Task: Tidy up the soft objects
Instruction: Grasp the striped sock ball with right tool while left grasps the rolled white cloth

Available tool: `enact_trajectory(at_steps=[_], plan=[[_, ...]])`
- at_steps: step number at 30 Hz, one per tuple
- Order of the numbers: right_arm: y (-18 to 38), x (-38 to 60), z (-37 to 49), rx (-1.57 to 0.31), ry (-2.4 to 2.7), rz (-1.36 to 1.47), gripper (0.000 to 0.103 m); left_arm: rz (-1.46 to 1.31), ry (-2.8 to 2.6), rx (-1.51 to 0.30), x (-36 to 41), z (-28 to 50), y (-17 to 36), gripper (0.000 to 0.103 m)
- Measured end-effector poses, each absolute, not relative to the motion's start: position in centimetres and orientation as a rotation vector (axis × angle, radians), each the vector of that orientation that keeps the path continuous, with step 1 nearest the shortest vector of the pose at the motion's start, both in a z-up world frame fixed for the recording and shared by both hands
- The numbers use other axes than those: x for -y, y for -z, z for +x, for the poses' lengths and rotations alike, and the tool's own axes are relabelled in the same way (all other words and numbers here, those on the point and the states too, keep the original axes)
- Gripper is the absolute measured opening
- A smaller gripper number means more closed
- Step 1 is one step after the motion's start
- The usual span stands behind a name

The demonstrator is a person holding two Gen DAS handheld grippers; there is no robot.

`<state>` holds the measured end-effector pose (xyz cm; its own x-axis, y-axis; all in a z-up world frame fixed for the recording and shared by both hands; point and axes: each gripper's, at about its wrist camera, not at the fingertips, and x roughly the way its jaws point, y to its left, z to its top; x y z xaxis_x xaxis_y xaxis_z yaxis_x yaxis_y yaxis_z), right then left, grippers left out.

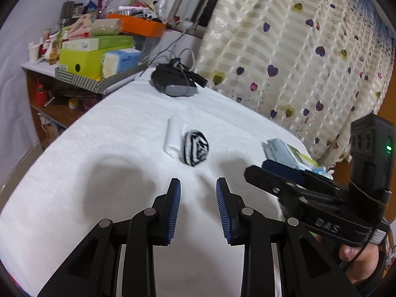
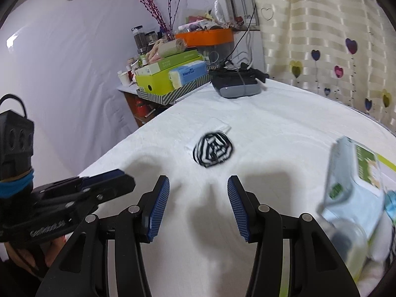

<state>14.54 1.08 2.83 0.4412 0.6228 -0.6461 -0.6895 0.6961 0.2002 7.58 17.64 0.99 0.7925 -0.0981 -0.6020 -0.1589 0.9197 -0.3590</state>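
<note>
A rolled black-and-white striped sock bundle [image 1: 196,147] [image 2: 213,149] lies in the middle of the white-covered table [image 1: 111,133] [image 2: 284,118]. A folded white cloth [image 1: 173,136] [image 2: 217,124] lies against it, on its far side in the right wrist view. My left gripper [image 1: 198,185] is open and empty, short of the bundle. My right gripper [image 2: 198,183] is also open and empty, a little before the bundle. Each gripper shows in the other's view: the right gripper [image 1: 262,170] at right, the left gripper [image 2: 123,179] at left.
A grey and black headset [image 1: 177,80] [image 2: 237,84] with cables sits at the table's far end. Green boxes and a tissue pack [image 1: 121,60] [image 2: 188,73] crowd a side shelf. A pale packet [image 1: 284,152] [image 2: 351,185] lies at the right. Heart-patterned curtain [image 1: 284,49] hangs behind.
</note>
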Motion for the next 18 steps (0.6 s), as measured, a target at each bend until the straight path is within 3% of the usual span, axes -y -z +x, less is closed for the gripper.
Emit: enact_trajectory(at_steps=[18], plan=[[3.2, -8.3, 22.8, -0.930, -0.709, -0.047, 0.050, -0.413, -0.077, -0.714, -22.3, 10.7, 0.3, 0.027]])
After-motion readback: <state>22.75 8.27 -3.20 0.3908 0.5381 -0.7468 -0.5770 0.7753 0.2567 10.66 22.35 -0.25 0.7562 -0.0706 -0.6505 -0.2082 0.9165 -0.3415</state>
